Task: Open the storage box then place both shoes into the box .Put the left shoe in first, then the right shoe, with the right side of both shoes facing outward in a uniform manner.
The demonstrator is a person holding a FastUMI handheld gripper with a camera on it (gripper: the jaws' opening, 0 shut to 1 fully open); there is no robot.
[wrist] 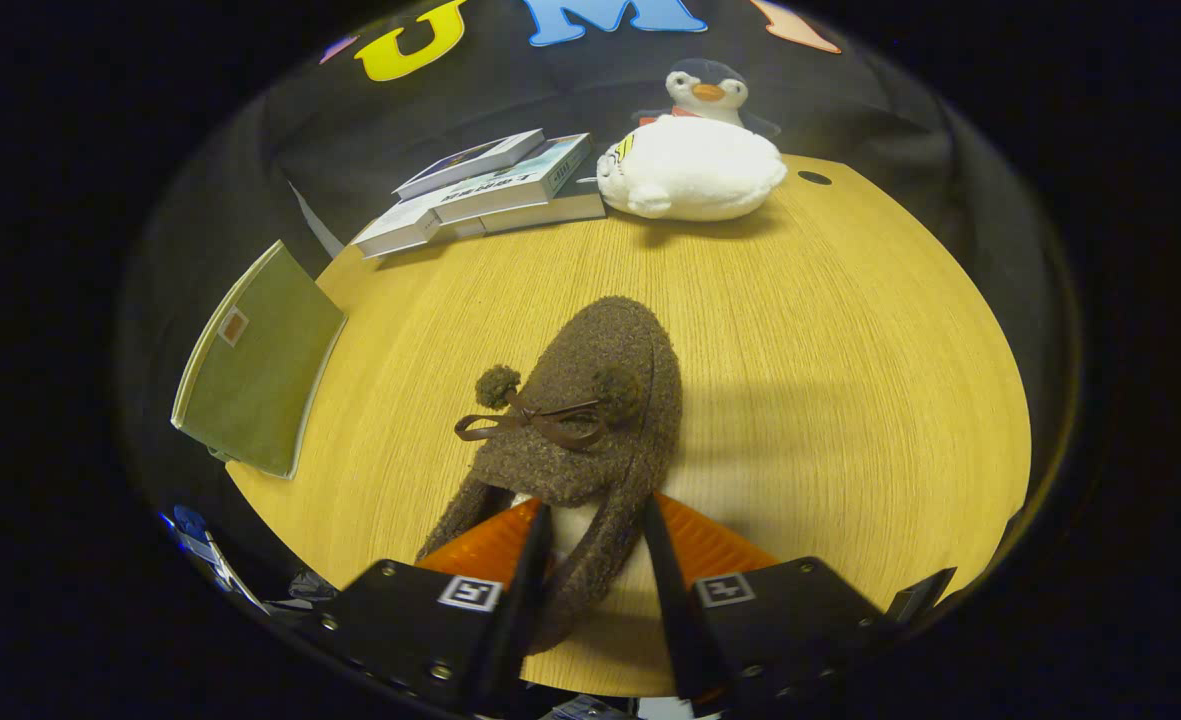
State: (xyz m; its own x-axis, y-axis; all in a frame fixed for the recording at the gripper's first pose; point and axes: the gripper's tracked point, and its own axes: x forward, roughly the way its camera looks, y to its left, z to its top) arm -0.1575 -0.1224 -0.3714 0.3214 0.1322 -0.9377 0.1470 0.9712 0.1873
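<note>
Between the fingers of the gripper (595, 560) sits the heel end of a brown woolly slipper (575, 420), its toe and pom-pom bow pointing away over the wooden table (830, 380); the fingers look closed onto the heel collar from both sides, probably because the soft rim gives a firm pinch there. Beyond the fingers, by the table's far edge, a stack of books (490, 190) lies next to a plush penguin (695, 160), well clear of the work, while a green folder-like flap (260, 365), perhaps the storage box's lid, overhangs the table's near-left edge
</note>
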